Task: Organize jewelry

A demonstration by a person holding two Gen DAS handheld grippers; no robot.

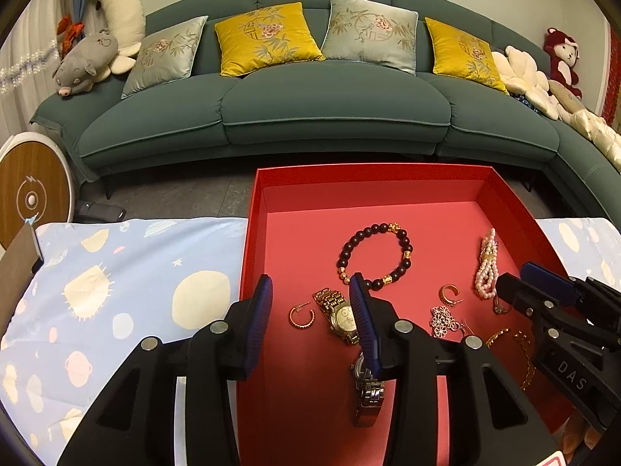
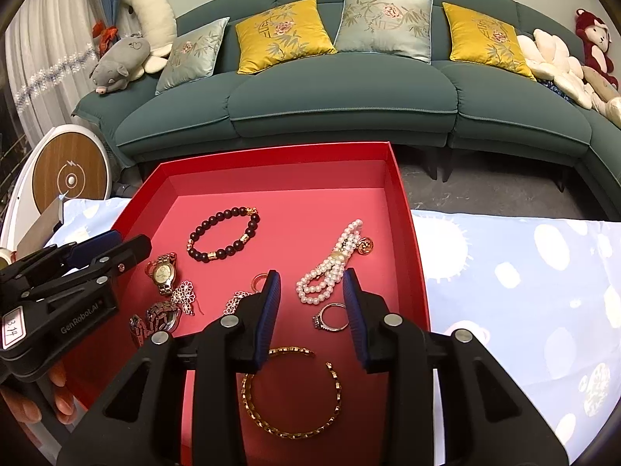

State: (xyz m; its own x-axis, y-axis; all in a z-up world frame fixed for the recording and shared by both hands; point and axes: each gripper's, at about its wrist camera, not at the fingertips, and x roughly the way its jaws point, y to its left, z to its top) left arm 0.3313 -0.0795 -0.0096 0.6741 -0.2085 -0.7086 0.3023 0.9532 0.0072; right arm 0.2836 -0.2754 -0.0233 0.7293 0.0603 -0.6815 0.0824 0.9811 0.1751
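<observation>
Jewelry is lying scattered on the pink floor of a shallow red cardboard box point(image 1: 504, 202), which is sitting on a pale blue cloth point(image 1: 116, 279) printed with suns and planets.

Readable writing is showing on the tools: "GenRobot.AI" and a tag reading "13.14" on the left gripper point(image 2: 112, 246) seen from the right camera, and "DAS" on the right gripper point(image 1: 543, 279) seen from the left camera.

The left gripper point(image 1: 310, 291) is hovering with its ribbed blue fingers spread and gripping nothing. Between them a gold hoop earring point(image 1: 300, 315) and a gold-tone metal watch point(image 1: 339, 316) are lying; a silver link watch point(image 1: 366, 384) is partly hidden under the right-hand finger. Beyond the fingertips a dark round-bead bracelet point(image 1: 374, 256) with gold charms is forming a ring.

The right gripper point(image 2: 312, 277) is likewise standing released, empty. Just ahead of its fingers a looped pearl strand point(image 2: 330, 272) is resting; between them a stone-set silver ring point(image 2: 330, 318) is lying, and nearer the camera a flat-link gold chain point(image 2: 291, 396) is curving in an open circle. Left of its fingers, silver flower-shaped earrings point(image 2: 185, 296) are lying.
</observation>
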